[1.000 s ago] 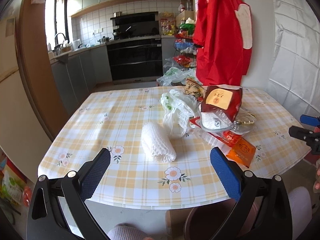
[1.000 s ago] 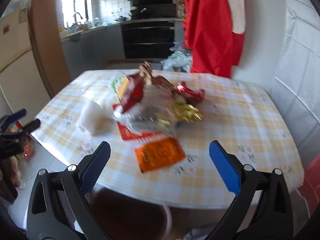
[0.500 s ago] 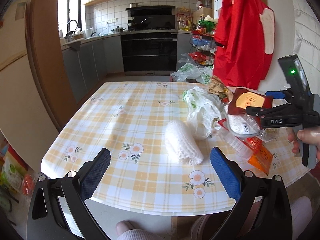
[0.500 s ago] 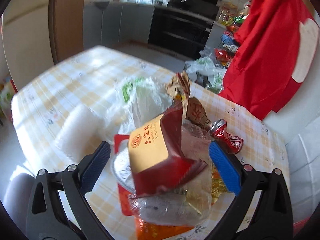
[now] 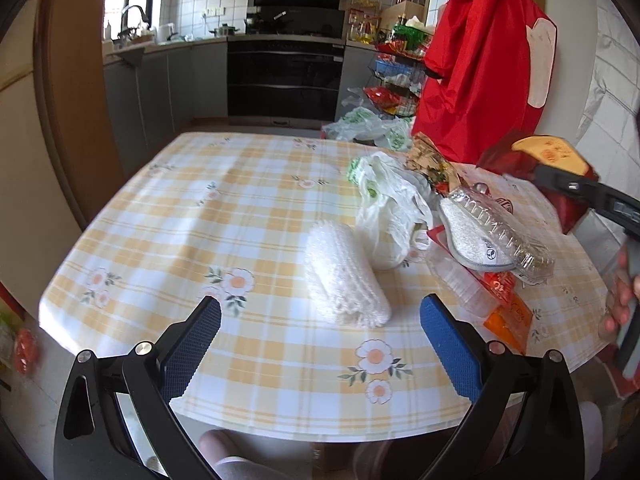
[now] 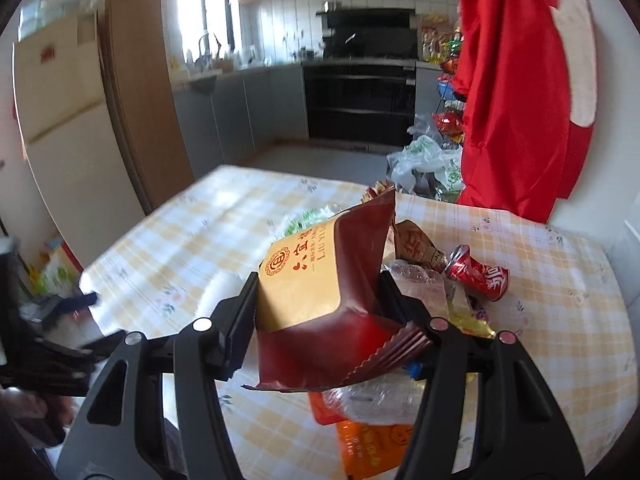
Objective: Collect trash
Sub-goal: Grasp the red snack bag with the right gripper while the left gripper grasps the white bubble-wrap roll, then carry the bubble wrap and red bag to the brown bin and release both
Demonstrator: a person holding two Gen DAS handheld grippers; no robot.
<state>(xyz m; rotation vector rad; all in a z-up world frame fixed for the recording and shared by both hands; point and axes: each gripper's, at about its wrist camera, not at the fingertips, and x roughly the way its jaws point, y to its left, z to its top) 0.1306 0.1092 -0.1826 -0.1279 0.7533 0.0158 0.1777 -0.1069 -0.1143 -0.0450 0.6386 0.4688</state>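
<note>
One item of trash is now in hand: half a second ago the right gripper (image 6: 320,312) stood spread around the dark-red snack bag (image 6: 320,300), and now its jaws have closed on the bag's lower body, pinching it from both sides. My reading is that the first pick is secured and the lift-off comes next.

Nearest in the right wrist view, the bag fills the centre, upright, with its crimped bottom seam fanning out at 5 o'clock and its torn mouth gaping toward 12 o'clock. It is glossy foil, maroon with a tan label panel, crumpled and apparently empty, so it should crush easily. Just beyond it, at 3 o'clock, a red drink can (image 6: 478,274) lies on its side on the checked tablecloth (image 6: 200,240).

The left gripper (image 5: 320,332) hangs wide open, holding nothing, over the table's near edge. A white foam net roll (image 5: 344,280) lies just ahead between its fingers; past that, a white plastic bag (image 5: 388,204), and at 2 o'clock a clear plastic tray (image 5: 492,236).
</note>
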